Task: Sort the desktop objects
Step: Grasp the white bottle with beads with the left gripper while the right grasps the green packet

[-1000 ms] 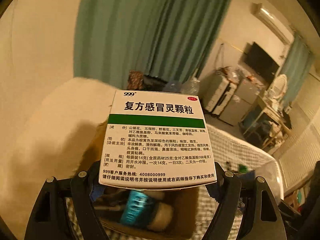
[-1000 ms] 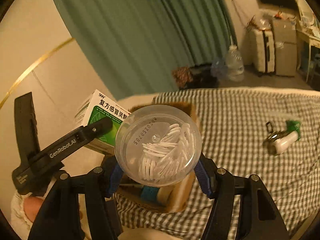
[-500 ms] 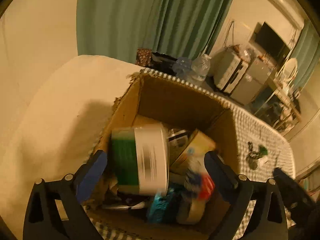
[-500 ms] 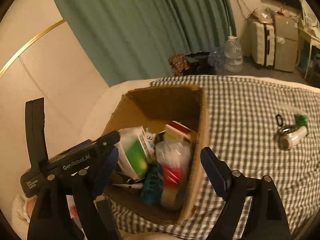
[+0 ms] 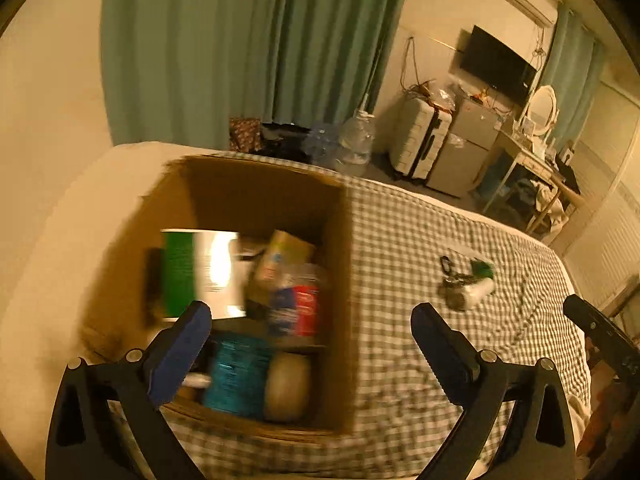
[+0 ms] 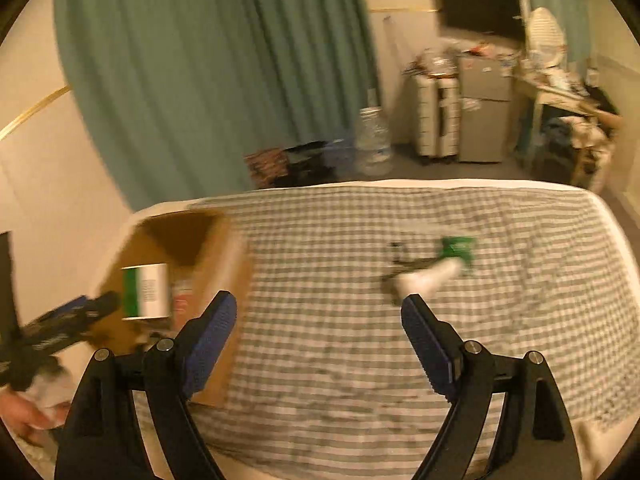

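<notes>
Both jaws stand wide and empty on the left hand-held gripper point(image 5: 308, 336), above the near edge of the cardboard box point(image 5: 344, 280), and on the right hand-held gripper point(image 6: 316, 320), over the checked bed cover point(image 6: 320, 360). Inside the box lie the green-and-white medicine box point(image 5: 200, 272) and other packets. Farther out on the cover rests a small white-and-green item point(image 6: 432, 272).

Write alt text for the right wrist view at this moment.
The right claw hangs open and empty over a checked cloth. A cardboard box of sorted items sits at left; a small white and green cluster lies loose ahead at right. The picture is motion-blurred.
</notes>
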`<state>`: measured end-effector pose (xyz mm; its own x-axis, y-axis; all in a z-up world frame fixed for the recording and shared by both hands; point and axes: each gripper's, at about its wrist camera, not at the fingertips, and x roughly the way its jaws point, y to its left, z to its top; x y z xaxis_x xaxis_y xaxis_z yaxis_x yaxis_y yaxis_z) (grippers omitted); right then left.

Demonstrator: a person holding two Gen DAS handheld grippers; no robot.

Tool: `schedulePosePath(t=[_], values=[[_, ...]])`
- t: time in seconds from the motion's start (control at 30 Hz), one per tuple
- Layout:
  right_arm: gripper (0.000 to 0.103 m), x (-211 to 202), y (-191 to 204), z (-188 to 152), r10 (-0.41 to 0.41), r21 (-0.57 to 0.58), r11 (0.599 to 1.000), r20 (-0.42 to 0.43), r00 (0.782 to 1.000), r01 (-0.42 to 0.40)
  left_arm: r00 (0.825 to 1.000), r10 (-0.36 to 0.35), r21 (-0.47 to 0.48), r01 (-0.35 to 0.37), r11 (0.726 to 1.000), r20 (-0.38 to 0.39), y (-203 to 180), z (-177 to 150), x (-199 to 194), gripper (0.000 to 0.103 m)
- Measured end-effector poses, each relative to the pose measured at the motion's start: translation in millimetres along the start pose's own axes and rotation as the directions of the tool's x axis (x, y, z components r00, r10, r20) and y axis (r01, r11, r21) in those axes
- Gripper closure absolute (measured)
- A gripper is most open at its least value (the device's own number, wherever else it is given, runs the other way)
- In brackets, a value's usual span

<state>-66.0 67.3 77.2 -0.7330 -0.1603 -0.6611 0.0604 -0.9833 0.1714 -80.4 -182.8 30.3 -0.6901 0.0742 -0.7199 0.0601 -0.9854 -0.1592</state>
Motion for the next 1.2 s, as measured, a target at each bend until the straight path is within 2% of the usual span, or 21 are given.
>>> schedulePosePath(t=[0.1,0.23,0.37,0.5,0.6,0.7,0.8,0.87,1.0,1.2], values=[[0.018,-4.9,-45.6,1.8,-0.033,0.066,0.997,0.008,0.999,0.032,0.999,-0.046,0.074,0.047,0.996,-0.015,-56.6,-7.6,6.0,0.000],[0.018,-11.1,-87.6,5.1,-0.093,0.076,0.993,0.041,0.995,0.090,0.991,-0.098,0.079,0.106,0.991,-0.090,-115.7,-22.7,33.4,0.000],[0.018,-3.3,-128.3,-2.4,-0.102,0.141,0.985,0.038,0.994,0.096,0.982,-0.091,0.098,0.108,0.989,-0.163,-163.3,-42.4,75.5,0.000],[0.018,24.6,-159.5,-16.6,-0.105,0.194,0.976,0.000,0.994,0.103,0.977,-0.094,0.145,0.123,0.982,-0.190,-194.2,-54.2,108.4,0.000],[0.018,53.3,-172.2,-28.4,-0.087,0.205,0.974,-0.036,0.996,0.092,0.979,-0.078,0.185,0.113,0.976,-0.186,-205.7,-58.1,130.5,0.000],[0.018,78.7,-181.5,-38.1,-0.052,0.242,0.968,-0.063,0.997,0.066,0.978,-0.108,0.205,0.144,0.968,-0.177,-210.4,-48.9,151.1,0.000],[0.018,103.3,-188.0,-38.8,-0.039,0.245,0.968,-0.099,0.994,0.062,0.983,-0.096,0.220,0.130,0.967,-0.159,-215.4,-36.1,173.1,0.000],[0.018,114.5,-191.2,-32.7,-0.034,0.256,0.965,-0.094,0.995,0.057,0.986,-0.075,0.235,0.110,0.966,-0.152,-220.8,-28.5,190.0,0.000],[0.018,144.3,-196.8,-12.5,-0.017,0.259,0.965,-0.092,0.996,0.040,0.984,-0.109,0.267,0.143,0.953,-0.139,-228.7,-18.2,217.6,0.000],[0.018,200.3,-195.0,12.9,0.024,0.277,0.961,-0.124,0.992,0.012,0.965,-0.173,0.256,0.221,0.941,-0.195,-223.8,-9.8,264.1,0.000]])
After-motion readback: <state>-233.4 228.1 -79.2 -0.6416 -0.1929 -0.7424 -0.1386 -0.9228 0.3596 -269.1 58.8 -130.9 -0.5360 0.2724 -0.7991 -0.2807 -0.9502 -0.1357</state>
